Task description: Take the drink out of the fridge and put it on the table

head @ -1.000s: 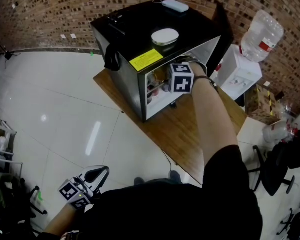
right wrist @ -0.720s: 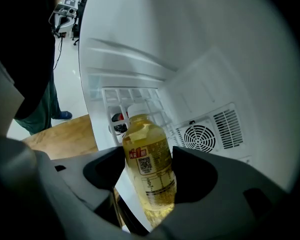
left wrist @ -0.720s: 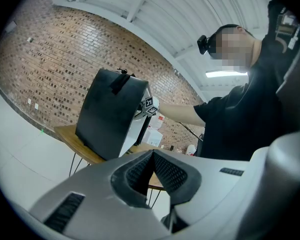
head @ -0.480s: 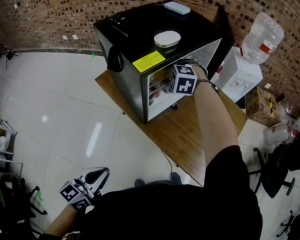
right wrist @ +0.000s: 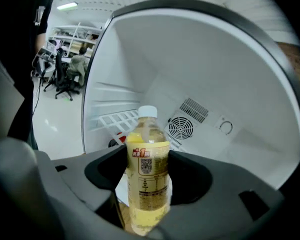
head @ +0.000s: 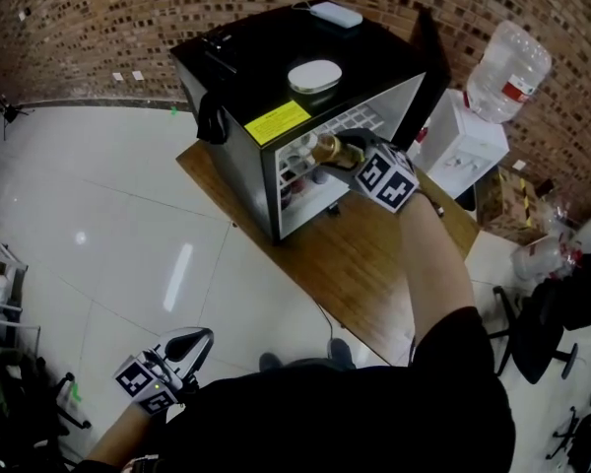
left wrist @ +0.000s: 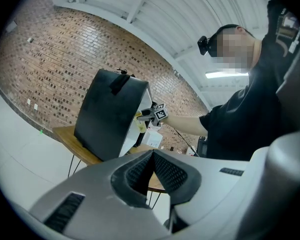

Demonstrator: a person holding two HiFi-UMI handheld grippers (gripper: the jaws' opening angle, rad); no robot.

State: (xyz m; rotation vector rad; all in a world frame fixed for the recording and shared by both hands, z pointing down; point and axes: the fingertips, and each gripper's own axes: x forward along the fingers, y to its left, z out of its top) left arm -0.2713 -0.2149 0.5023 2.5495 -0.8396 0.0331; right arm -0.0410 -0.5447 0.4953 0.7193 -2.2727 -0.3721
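Note:
A bottle of yellow drink (right wrist: 147, 179) with a white cap stands upright between the pads of my right gripper (right wrist: 147, 169), which is shut on its labelled body; the jaws have just been closing on it. In the head view the bottle (head: 327, 150) lies tilted at the open front of the black mini fridge (head: 246, 77), held by the right gripper (head: 347, 154) above the wooden table (head: 355, 254). Behind the bottle is the white fridge interior (right wrist: 215, 84). My left gripper (head: 192, 343) hangs low beside the person, its pads (left wrist: 140, 171) together with nothing in them.
The fridge door (head: 428, 67) stands open to the right. A white dish (head: 313, 75) and a white box (head: 335, 14) rest on the fridge top. A water dispenser (head: 468, 141) stands past the table. Chairs crowd the right edge.
My right gripper has drawn back out of the fridge, risen and rolled, bringing the yellow bottle into sight at the fridge opening. The left gripper has stayed put.

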